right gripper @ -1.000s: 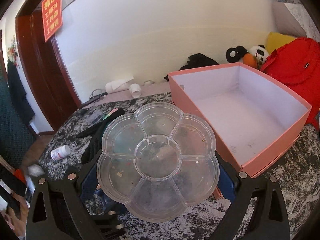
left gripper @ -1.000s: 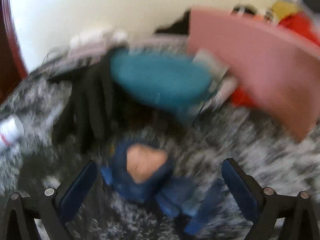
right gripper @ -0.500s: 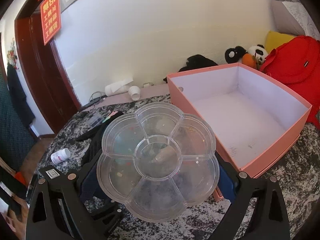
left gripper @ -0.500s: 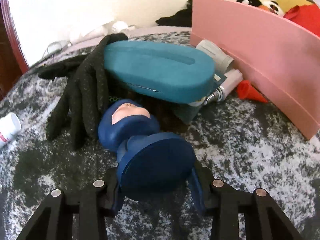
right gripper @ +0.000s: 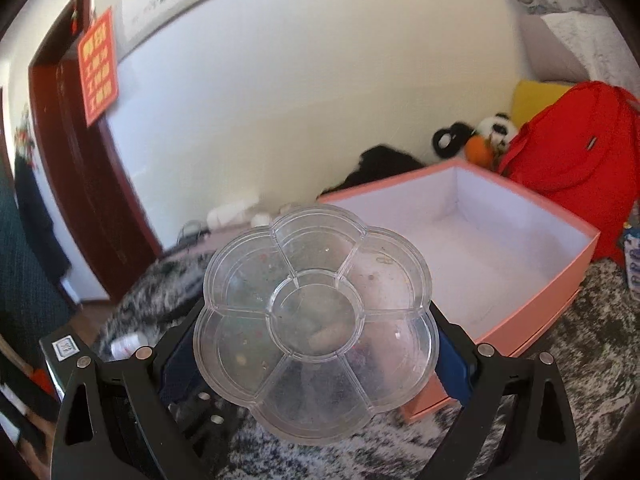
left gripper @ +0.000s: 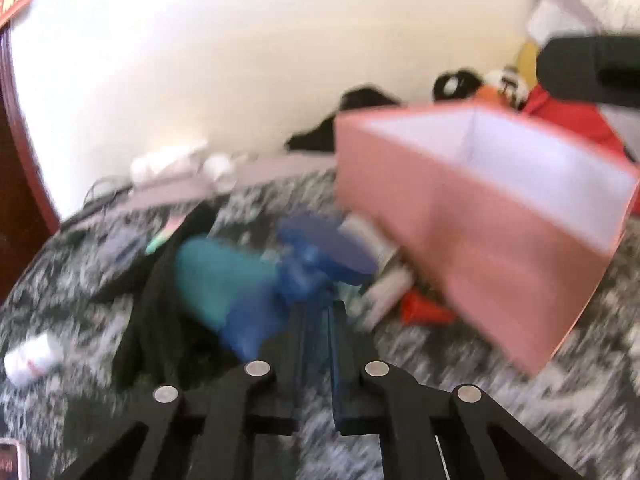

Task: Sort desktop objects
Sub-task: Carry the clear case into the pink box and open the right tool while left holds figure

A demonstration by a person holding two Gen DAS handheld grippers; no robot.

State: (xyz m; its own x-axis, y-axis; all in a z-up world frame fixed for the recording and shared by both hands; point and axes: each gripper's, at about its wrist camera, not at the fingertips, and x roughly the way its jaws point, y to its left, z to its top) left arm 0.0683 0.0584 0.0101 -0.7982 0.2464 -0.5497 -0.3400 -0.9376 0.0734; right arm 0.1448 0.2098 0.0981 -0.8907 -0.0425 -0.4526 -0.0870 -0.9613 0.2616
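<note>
My left gripper [left gripper: 316, 316] is shut on a dark blue figurine [left gripper: 316, 256] and holds it lifted above the table, left of the open pink box [left gripper: 472, 216]; this view is blurred. My right gripper [right gripper: 316, 344] is shut on a clear flower-shaped compartment tray [right gripper: 316, 320], held flat above the table, in front of the pink box [right gripper: 568, 292]. The box looks empty inside.
On the speckled table lie a teal case [left gripper: 216, 276], a black glove [left gripper: 156, 312], a white bottle [left gripper: 28, 356], a tube [left gripper: 388, 284] and an orange cone [left gripper: 424, 308]. A red bag [right gripper: 576, 152] and panda toys [right gripper: 492, 128] sit behind the box.
My left gripper closed on the blue figurine and lifted it off the table, up and toward the pink box. My right gripper rose slightly with the clear tray.
</note>
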